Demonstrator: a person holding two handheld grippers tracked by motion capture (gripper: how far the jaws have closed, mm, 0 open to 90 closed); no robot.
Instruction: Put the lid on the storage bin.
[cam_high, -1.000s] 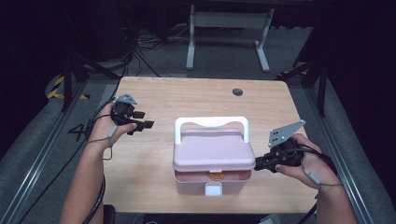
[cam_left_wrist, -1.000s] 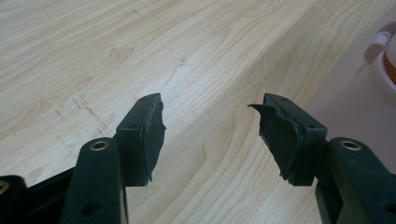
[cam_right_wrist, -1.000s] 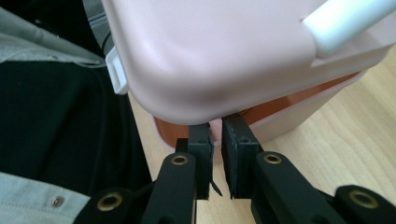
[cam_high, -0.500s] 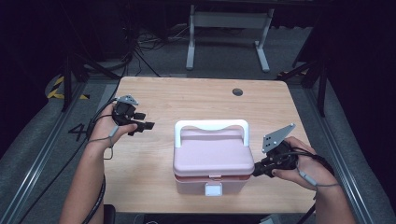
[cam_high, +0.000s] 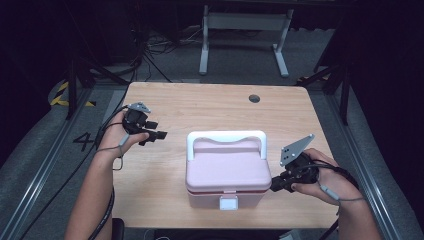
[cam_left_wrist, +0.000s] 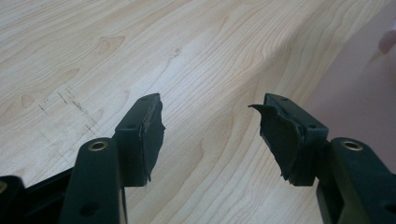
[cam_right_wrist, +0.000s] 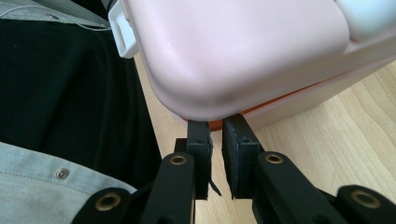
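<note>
- The box (cam_high: 228, 172) sits on the table (cam_high: 200, 107), near its front edge and a little right of centre.
- Its handle (cam_high: 226, 136) lies across the back of the lid; its latch (cam_high: 229, 202) is on the front wall.
- The right gripper (cam_high: 276, 184) is at the box's right front corner, tips against the seam under the lid.
- The left gripper (cam_high: 154, 135) is left of the box, well apart from it.
- A hole (cam_high: 254, 98) lies in the table behind the box, toward the far edge.
</note>
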